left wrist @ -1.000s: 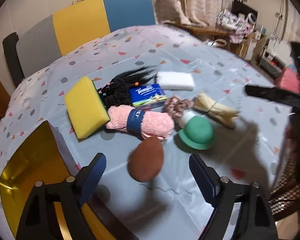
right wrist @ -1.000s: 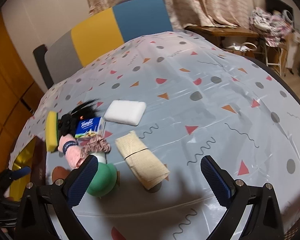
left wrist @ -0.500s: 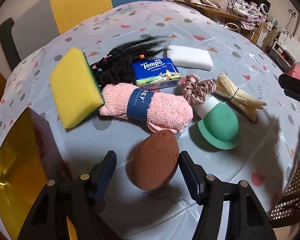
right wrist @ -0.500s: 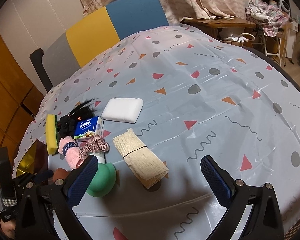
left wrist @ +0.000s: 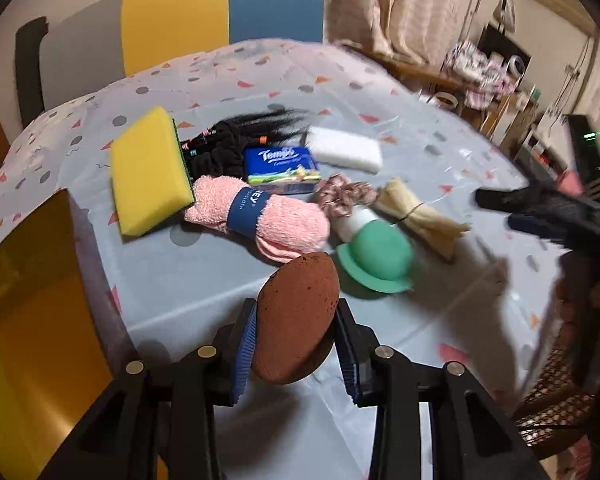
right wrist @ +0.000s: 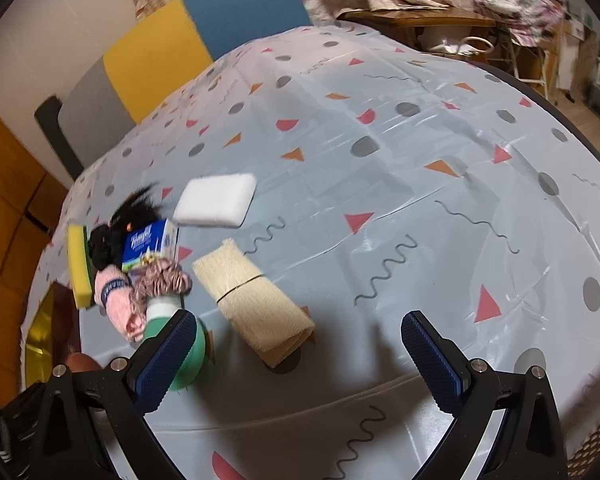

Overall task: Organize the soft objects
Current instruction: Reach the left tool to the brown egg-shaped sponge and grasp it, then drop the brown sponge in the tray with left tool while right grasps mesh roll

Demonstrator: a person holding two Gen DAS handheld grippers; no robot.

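Note:
My left gripper is closing on a brown egg-shaped sponge; both blue pads press its sides and it stands tilted above the table. Just beyond lie a pink rolled towel, a green sponge, a yellow sponge, a Tempo tissue pack, a white sponge, a pink scrunchie, black hair and a beige folded cloth. My right gripper stands open over the beige cloth, its fingers touching nothing.
A gold-lined box sits at the table's left edge beside the left gripper. A grey, yellow and blue chair stands behind the round table, which has a patterned cloth. Furniture and clutter crowd the room at the right.
The left gripper moved in around the brown sponge and its jaws went from wide to pressing on it, lifting it. The right gripper stayed wide and hardly moved.

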